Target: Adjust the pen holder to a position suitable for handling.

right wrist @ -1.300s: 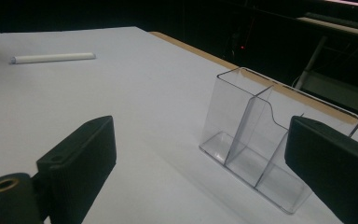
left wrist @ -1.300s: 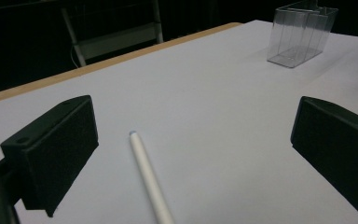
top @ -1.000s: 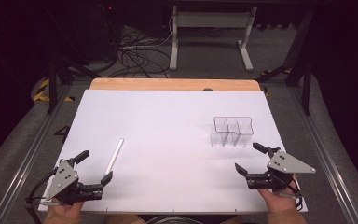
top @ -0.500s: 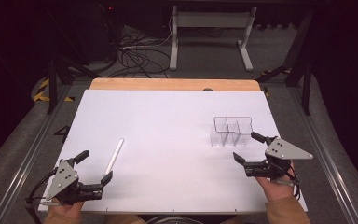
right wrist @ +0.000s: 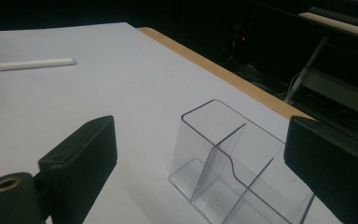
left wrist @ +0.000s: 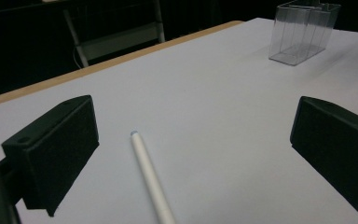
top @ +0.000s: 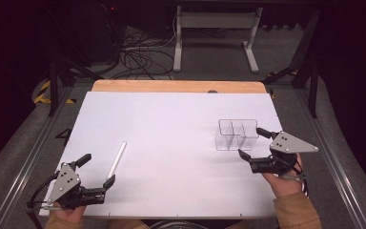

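A clear plastic organizer [top: 237, 134] with several compartments stands on the right half of the white tabletop [top: 171, 119]. My right gripper [top: 251, 142] is open at its near right corner, and I cannot tell whether a jaw touches it. In the right gripper view the organizer [right wrist: 228, 177] sits just ahead between the wide jaws of the right gripper [right wrist: 203, 140]. A white pen [top: 116, 160] lies at the near left. My left gripper [top: 97, 169] is open and low around the pen's near end. In the left gripper view the pen [left wrist: 151, 179] runs between the spread jaws of the left gripper [left wrist: 193, 135], untouched.
A wooden strip [top: 171, 86] edges the table's far side. Beyond it are a white desk frame [top: 214, 33] and loose cables [top: 138, 52] on a dark floor. Metal rails [top: 33, 157] flank the table. From the left gripper the organizer [left wrist: 303, 32] shows far off.
My right gripper has moved left and forward toward the organizer and risen a little, its jaws as wide as before. The left gripper, the pen and the organizer have stayed put.
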The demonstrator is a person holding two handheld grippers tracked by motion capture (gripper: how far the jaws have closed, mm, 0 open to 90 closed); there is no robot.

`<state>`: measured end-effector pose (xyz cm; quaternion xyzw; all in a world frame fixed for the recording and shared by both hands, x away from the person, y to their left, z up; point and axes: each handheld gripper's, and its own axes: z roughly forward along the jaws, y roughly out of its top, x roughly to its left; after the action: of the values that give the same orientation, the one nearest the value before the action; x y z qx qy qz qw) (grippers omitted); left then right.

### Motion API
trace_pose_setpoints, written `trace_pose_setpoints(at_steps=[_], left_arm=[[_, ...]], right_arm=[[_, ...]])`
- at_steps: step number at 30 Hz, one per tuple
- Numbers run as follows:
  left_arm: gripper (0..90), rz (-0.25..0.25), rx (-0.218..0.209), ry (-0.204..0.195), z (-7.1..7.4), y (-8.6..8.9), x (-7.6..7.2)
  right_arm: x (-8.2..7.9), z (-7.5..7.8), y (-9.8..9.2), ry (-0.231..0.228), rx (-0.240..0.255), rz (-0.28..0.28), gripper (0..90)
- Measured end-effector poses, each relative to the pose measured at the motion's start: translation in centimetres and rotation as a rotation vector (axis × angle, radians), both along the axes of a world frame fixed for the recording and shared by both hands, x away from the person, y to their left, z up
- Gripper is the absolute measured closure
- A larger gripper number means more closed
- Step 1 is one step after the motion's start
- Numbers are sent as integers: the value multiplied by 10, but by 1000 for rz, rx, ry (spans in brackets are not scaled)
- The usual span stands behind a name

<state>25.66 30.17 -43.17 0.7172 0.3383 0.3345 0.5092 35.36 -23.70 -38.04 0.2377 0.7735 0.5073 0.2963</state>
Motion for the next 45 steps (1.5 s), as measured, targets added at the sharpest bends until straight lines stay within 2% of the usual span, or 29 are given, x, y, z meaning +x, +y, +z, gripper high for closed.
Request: trace_pose_setpoints(at_steps=[1,2,3,6,7,10,13,15,17,19,20,22,23,26,31,37,39,40,41,42,43,45], left_arm=[[17,-1,2,2,0,0,0],[17,-1,2,2,0,0,0],[17,-1,2,1,0,0,0],[17,-1,-6,13,-1,-1,0],[17,0,2,9,-1,0,1],[17,0,0,14,-1,0,1],[17,0,-1,14,-1,-1,1],[17,-1,-5,17,-1,-1,1],[17,2,-4,12,-1,0,1],[18,0,1,11,-1,0,1],[18,-1,-3,13,-1,0,1],[18,-2,1,12,-1,0,1],[18,-2,0,12,-1,-1,1],[18,-2,0,12,-1,-1,1],[18,-3,1,12,-1,-1,2],[18,-3,-1,17,-2,-1,1],[18,-4,-1,18,-2,-1,1],[18,-3,-1,17,-2,-1,1],[18,-3,-1,18,-2,-1,1],[18,-3,-1,18,-2,-1,1],[18,-3,-2,16,-2,-1,1],[18,-4,1,18,-2,-1,1]], right_arm=[[1,0,0,3,-5,0,102],[3,2,1,15,-34,5,131],[3,2,1,15,-34,5,131],[8,7,4,62,-101,-1,203],[12,11,7,78,-148,-6,216],[17,14,9,93,-172,8,235],[27,18,14,112,-241,26,271],[29,19,15,116,-251,27,279],[38,19,18,140,-294,32,307],[40,19,18,144,-306,33,316],[46,19,20,149,-344,36,328],[51,19,21,160,-378,39,340],[51,19,21,160,-378,39,340],[58,19,22,169,-422,43,356],[67,15,27,194,-462,54,383],[74,13,29,232,-473,63,426],[79,12,28,265,-467,69,459],[79,12,28,265,-467,69,459],[83,10,26,305,-441,85,481],[83,10,26,305,-441,85,481],[87,9,25,333,-426,90,493],[89,8,25,344,-420,93,501]])
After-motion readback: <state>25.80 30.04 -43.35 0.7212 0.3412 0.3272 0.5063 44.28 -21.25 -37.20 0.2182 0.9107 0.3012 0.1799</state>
